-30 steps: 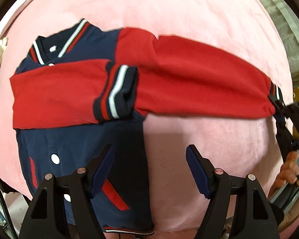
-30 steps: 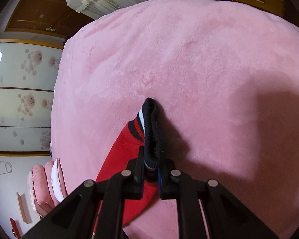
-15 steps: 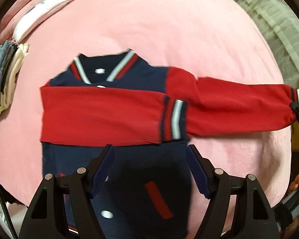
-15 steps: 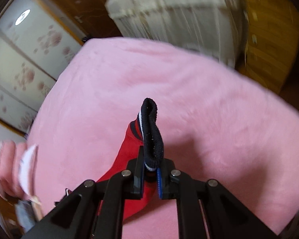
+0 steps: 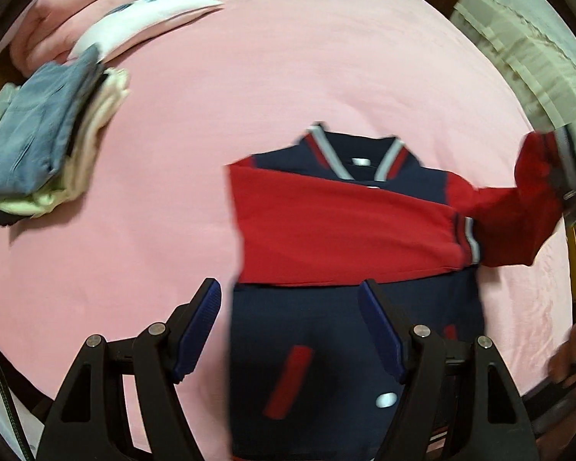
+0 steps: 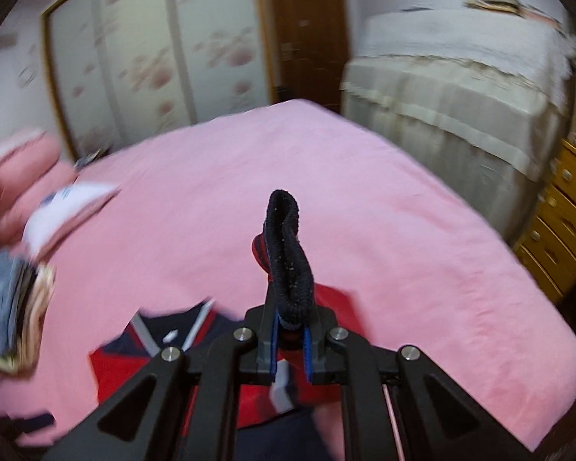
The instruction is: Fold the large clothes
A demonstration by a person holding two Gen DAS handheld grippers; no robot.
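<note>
We find the jacket (image 5: 349,307) lying flat on the bed cover (image 5: 249,96), collar far, hem near. One sleeve (image 5: 338,230) lies across its chest; the other sleeve (image 5: 518,207) rises off to the right. A stack of folded clothes (image 5: 46,138) sits far left, pillows (image 5: 57,30) behind it.

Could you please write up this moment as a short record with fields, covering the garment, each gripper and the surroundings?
garment: navy and red jacket, front up on the pink bed cover
folded sleeve: one red sleeve laid across the chest
other sleeve: cuff lifted off the bed
right gripper: shut on the cuff
left gripper: open, empty, above the jacket
nearby: stack of folded clothes at the bed's edge
</note>
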